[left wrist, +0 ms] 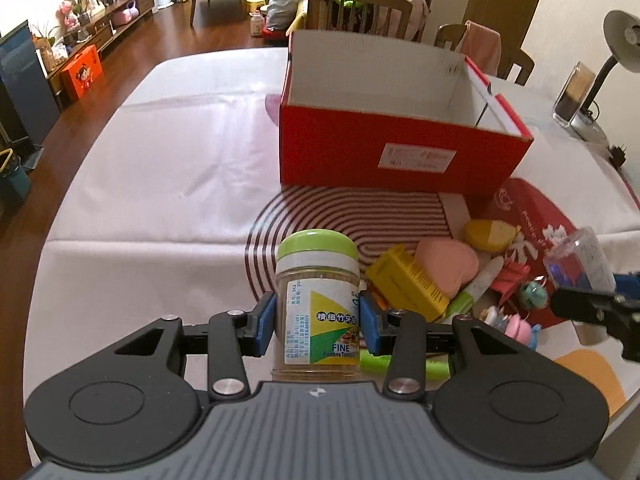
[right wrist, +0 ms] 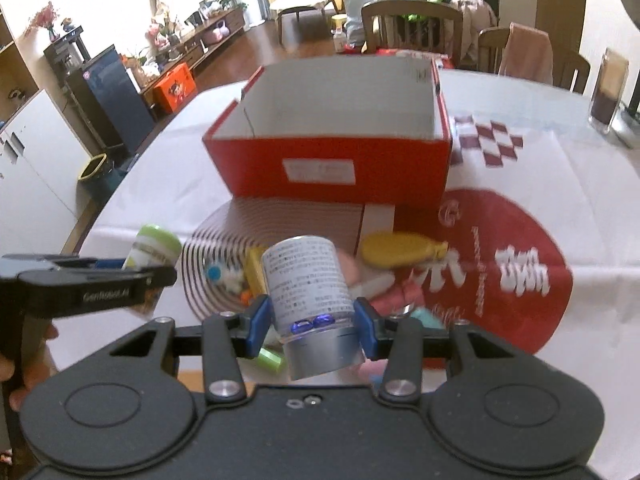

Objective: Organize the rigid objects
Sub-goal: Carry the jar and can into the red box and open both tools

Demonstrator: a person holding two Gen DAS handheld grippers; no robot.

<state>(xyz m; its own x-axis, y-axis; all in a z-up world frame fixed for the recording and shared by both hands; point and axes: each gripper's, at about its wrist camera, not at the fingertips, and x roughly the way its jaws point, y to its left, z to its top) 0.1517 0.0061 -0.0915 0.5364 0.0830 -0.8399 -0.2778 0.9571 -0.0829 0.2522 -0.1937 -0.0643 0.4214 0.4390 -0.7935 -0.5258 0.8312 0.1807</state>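
We have the left tool (left wrist: 318,320) clamped on the green-lidded jar (left wrist: 318,300), blue pads pressing its labelled sides, jar upright between them. Our right tool (right wrist: 308,326) grips the clear printed container (right wrist: 310,300) near its silver base, tilted a touch. Both sit above the worktop (left wrist: 160,184), over the pile of small things: yellow box (left wrist: 408,284), pink heart (left wrist: 446,266). The red box (left wrist: 400,152) stands open just beyond.

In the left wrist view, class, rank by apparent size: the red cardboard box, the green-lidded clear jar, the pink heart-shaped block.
1. Red cardboard box, largest.
2. Green-lidded clear jar, though nearness to the camera enlarges it.
3. Pink heart-shaped block, smallest.
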